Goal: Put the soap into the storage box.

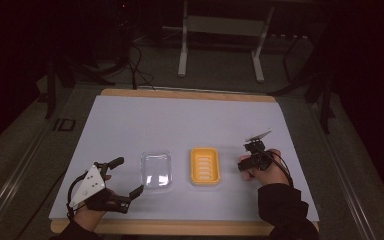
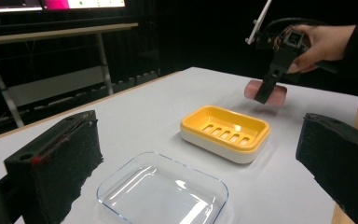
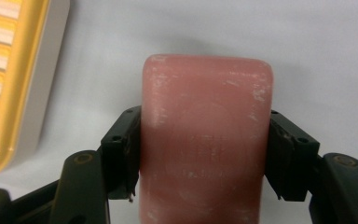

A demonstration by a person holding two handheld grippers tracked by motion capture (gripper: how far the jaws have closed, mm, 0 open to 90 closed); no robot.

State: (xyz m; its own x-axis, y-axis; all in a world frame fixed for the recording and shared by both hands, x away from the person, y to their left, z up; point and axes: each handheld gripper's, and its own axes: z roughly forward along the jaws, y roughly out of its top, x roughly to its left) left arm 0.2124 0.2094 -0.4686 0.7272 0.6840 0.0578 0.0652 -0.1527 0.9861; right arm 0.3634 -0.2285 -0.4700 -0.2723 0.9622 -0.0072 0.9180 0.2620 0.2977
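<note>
High view: I see worktop point(image 1: 130, 125) with clear lid point(image 1: 156, 170) left of yellow dish point(image 1: 205, 166), the two near but apart. Left gripper point(image 1: 128, 176) beside lid, jaws wide apart, empty. Right gripper point(image 1: 246, 164) right of dish, jaws pointing down.

Left gripper view: lid point(image 2: 163, 193) between my jaws' line, dish point(image 2: 224, 133) beyond. Right gripper point(image 2: 266, 91) holds pink soap point(image 2: 279, 93) just over worktop point(image 2: 168, 112).

Right gripper view: jaws clamped on soap point(image 3: 205, 140) sides; dish point(image 3: 14, 79) at left edge.
</note>
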